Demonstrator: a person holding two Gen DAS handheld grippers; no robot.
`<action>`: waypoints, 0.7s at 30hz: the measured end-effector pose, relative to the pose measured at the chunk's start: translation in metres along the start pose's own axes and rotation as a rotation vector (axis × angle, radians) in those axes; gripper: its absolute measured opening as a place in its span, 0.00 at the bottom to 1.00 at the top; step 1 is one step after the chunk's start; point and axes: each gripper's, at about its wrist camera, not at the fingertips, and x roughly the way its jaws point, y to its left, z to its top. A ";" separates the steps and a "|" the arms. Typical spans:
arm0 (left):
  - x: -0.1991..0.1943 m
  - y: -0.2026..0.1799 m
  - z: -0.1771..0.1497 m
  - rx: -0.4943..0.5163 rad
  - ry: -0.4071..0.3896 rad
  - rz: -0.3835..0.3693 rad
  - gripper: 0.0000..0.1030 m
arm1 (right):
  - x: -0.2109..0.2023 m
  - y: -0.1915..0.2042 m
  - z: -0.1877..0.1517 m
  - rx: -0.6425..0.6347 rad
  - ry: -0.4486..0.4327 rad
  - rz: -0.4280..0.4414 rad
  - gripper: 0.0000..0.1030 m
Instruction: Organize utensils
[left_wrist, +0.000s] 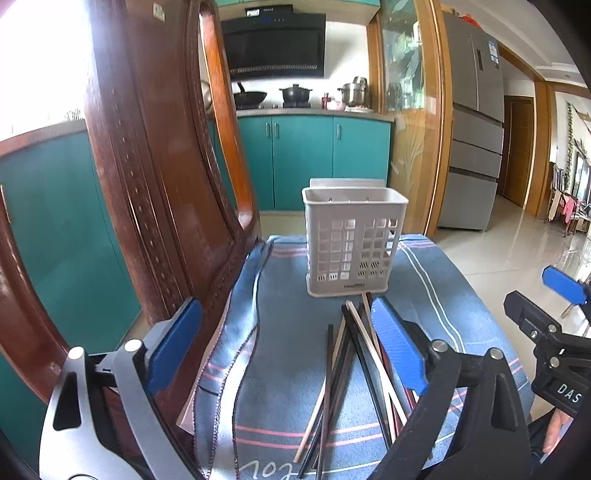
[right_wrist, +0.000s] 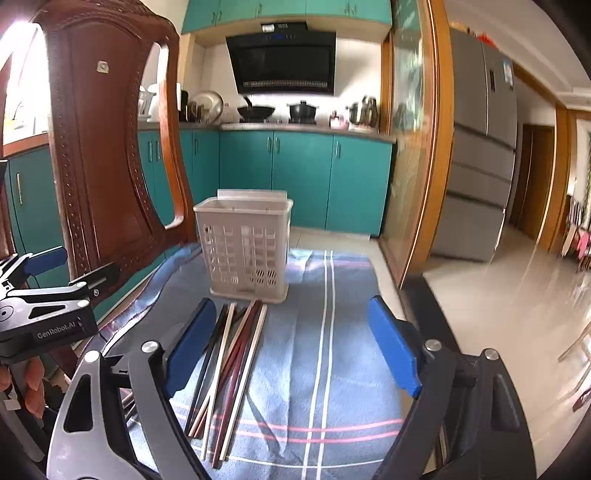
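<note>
Dark chopsticks (left_wrist: 354, 373) between open jaws

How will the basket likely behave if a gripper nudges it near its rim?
The basket stands tall on a narrow base, so it would probably tip. Its perforated plastic walls look light and it appears empty, so it may slide easily. The cloth beneath could bunch.

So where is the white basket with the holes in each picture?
Left wrist view: the white basket stands just right of centre on the blue cloth, behind the chopsticks.
Right wrist view: the basket sits left of centre, beside the wooden chair back.
Shared landmark: the black range hood above it.
</note>
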 end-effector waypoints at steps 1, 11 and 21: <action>0.002 0.000 0.000 -0.001 0.010 0.001 0.88 | 0.003 -0.001 -0.001 0.006 0.012 0.003 0.78; 0.050 -0.005 -0.003 0.011 0.270 -0.132 0.40 | 0.073 -0.018 -0.011 0.159 0.256 0.066 0.43; 0.147 -0.006 0.000 -0.002 0.609 -0.227 0.39 | 0.196 0.005 0.004 0.094 0.631 0.185 0.42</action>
